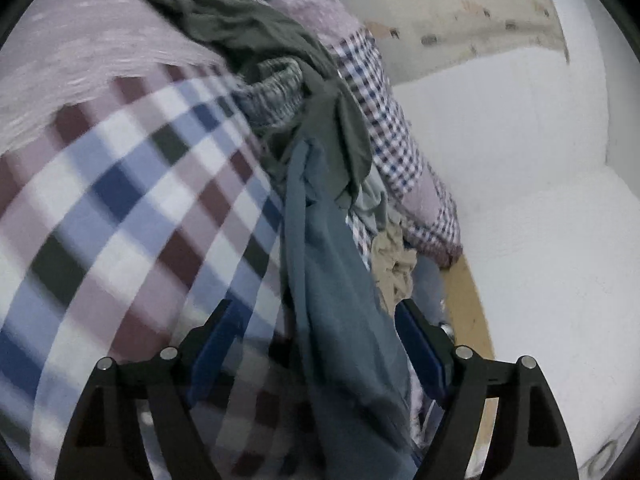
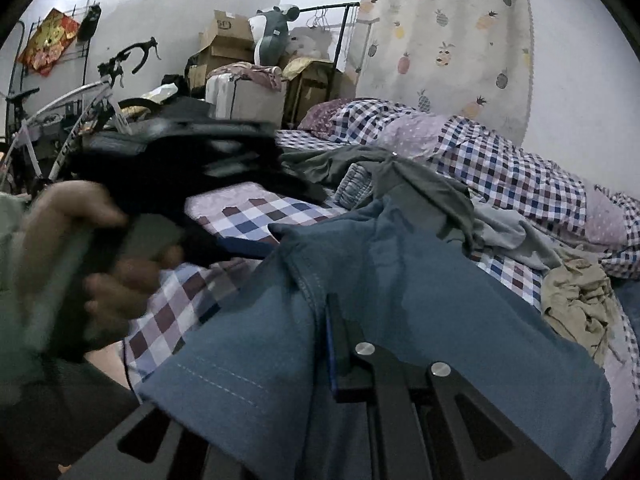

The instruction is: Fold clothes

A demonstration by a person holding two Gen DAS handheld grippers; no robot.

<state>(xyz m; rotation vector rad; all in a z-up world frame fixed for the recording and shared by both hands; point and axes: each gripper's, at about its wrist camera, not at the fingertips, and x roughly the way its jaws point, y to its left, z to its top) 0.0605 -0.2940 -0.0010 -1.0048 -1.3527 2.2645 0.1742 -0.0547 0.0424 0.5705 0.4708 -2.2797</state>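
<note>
The bed (image 2: pixel 256 210) carries a checked sheet, and a loose heap of clothes lies along it, near the checked quilt (image 2: pixel 516 168): an olive garment (image 2: pixel 424 184), a grey one (image 2: pixel 508 226) and a crumpled beige one (image 2: pixel 576 300). None of them looks folded, so I judge the task is at its beginning, with almost all of the work left.

The blue shirt (image 2: pixel 400 300) is the piece in hand. It is lifted off the bed and hangs in a bunched strip, not yet spread flat. The right gripper (image 2: pixel 324 340) pinches its hem near the stitched seam; one finger shows and the cloth covers the other. The left gripper (image 1: pixel 316 332) has its fingers spread, and the shirt (image 1: pixel 344 300) hangs down between them; whether the cloth touches a pad I cannot tell. A hand (image 2: pixel 96 256) holds the left gripper (image 2: pixel 256 250), blurred.

A cardboard box (image 2: pixel 228 30) in the far corner carries a printed mark, but it is too small to read. No other writing is readable.
</note>
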